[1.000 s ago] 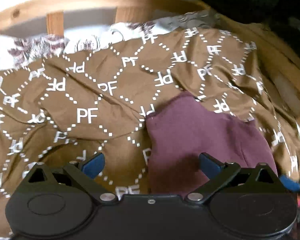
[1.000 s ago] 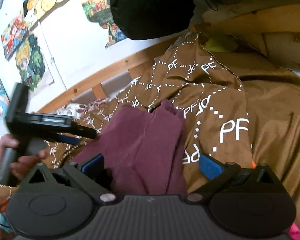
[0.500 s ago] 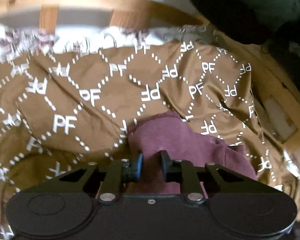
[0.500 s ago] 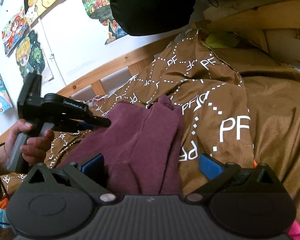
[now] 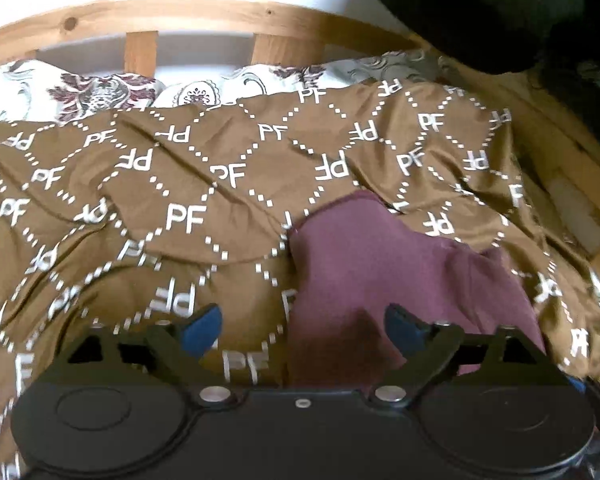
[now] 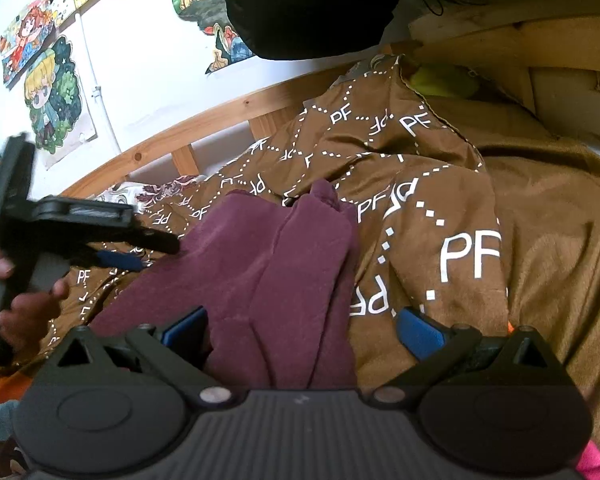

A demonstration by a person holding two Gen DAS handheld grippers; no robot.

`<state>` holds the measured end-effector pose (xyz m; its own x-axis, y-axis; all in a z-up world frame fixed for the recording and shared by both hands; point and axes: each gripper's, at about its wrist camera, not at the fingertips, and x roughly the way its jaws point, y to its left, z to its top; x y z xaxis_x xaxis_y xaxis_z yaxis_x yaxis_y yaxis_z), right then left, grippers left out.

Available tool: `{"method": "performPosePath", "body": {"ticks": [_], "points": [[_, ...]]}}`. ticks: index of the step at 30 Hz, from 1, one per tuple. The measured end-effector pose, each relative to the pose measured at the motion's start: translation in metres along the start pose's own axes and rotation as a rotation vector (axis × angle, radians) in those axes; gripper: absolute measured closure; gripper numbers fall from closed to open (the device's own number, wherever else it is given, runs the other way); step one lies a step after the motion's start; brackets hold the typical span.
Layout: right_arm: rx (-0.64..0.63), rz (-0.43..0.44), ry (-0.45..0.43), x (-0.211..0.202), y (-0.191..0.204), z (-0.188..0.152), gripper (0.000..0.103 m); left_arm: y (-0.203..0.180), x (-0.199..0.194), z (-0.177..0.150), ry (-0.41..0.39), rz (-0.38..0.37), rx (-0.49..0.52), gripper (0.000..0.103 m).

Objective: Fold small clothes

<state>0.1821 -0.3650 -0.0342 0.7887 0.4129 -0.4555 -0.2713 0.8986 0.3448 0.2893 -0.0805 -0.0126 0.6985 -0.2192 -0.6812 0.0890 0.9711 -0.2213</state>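
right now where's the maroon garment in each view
Left wrist: the maroon garment lies lower centre-right on the brown PF blanket, reaching under the open left tool.
Right wrist: it fills the lower centre, running up from the open right tool; the left tool sits at its left edge.
Shared landmark: the wooden bed rail behind the blanket.

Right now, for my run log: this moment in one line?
stage: folding | maroon fleece garment: flat on brown PF-print blanket | left gripper: open, empty | right gripper: open over garment
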Motion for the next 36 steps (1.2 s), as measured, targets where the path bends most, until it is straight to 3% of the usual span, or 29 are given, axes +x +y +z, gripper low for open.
{"method": "performPosePath", "body": {"ticks": [8,13,16,20,25,33,36], "points": [[0.03,0.02,-0.02,-0.006,-0.006,0.003,0.0,-0.001,-0.06,-0.063,-0.024,0.019,0.011,0.001],[0.022,-0.001,-0.014,-0.004,-0.003,0.001,0.0,-0.003,-0.068,-0.085,0.037,0.047,0.041,0.001],[0.033,-0.005,-0.012,-0.007,-0.002,0.001,0.0,-0.007,-0.073,-0.088,0.036,0.048,0.066,0.001],[0.049,0.001,0.004,-0.014,0.0,-0.001,0.0,-0.016,-0.068,-0.087,0.072,0.109,0.086,0.001],[-0.011,-0.076,0.071,-0.013,0.009,-0.007,0.001,-0.028,-0.067,-0.085,0.078,0.154,0.123,0.001],[0.039,-0.065,0.031,-0.032,0.008,-0.007,0.001,-0.024,-0.066,-0.085,0.098,0.152,0.086,0.001],[0.017,-0.063,-0.002,-0.031,0.011,-0.006,0.009,-0.019,-0.064,-0.084,0.115,0.141,0.048,0.001]]}}
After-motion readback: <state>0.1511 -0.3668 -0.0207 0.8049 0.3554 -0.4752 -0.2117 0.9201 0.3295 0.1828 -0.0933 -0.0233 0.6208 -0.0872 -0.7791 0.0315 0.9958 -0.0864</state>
